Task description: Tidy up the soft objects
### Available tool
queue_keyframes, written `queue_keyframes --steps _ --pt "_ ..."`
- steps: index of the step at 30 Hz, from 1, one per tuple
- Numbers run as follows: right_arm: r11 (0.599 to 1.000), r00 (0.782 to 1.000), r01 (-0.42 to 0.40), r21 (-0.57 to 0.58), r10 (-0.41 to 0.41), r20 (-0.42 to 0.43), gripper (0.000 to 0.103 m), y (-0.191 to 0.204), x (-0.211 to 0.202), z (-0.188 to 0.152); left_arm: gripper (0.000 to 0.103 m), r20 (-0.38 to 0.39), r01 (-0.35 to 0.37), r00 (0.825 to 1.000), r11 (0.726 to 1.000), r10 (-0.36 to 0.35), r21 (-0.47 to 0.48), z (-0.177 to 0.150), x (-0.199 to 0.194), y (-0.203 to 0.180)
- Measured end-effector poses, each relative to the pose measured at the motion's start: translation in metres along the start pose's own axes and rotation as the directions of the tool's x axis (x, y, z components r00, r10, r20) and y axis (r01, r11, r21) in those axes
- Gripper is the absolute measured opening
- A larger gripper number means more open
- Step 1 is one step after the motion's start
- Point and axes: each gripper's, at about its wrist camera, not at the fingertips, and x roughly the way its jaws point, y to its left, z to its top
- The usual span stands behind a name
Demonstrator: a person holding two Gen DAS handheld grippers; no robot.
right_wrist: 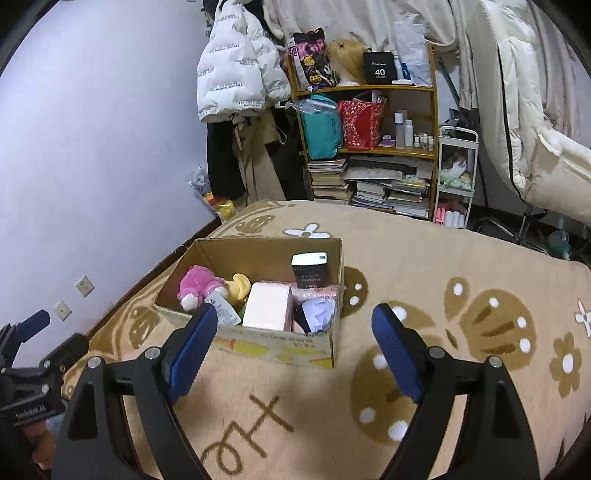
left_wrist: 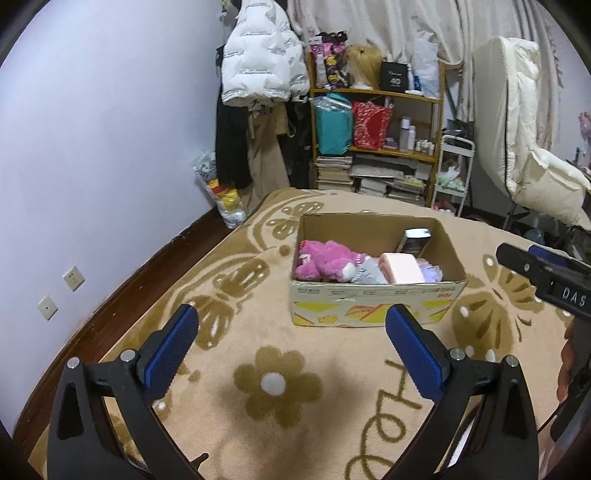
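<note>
Both empty and spread wide, left gripper (left_wrist: 291, 321) and right gripper (right_wrist: 294, 325) near crowded box (right_wrist: 334, 258); risks snagging plush (right_wrist: 199, 286).

This is a lived-in bedroom in a home. A soft beige blanket (left_wrist: 229, 280) with brown flower patterns covers the bed in the near part of the scene. At the far side stands a wooden shelf (left_wrist: 376, 96) crowded with bags, bottles and stacked books (right_wrist: 332, 179). A white puffer jacket (left_wrist: 258, 55) hangs to its left, and pale curtains (left_wrist: 388, 26) hang behind it.
</note>
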Motion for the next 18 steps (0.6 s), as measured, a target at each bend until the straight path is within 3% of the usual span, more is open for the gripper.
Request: queue_keyframes --steps 5,7,9,18 --pt "1.000 1.000 -0.007 0.009 0.007 0.009 0.090 -0.006 -0.008 -0.011 0.100 -0.005 0.040 0.999 0.999 -0.040 -0.003 -0.005 0.004 -0.004" --pt "1.000 1.000 -0.007 0.003 0.007 0.025 0.091 -0.005 -0.013 -0.016 0.100 -0.004 0.031 0.999 0.999 -0.031 0.004 -0.005 0.006 -0.006" --pt "1.000 0.999 -0.007 -0.004 0.007 0.042 0.100 -0.004 -0.019 -0.020 0.100 0.001 0.018 1.000 1.000 -0.018 0.010 -0.005 0.007 -0.005" --pt "1.000 0.995 0.002 0.012 -0.003 0.100 0.101 -0.011 -0.040 -0.032 0.100 0.016 0.012 1.000 1.000 -0.012 0.024 -0.005 0.003 -0.005"
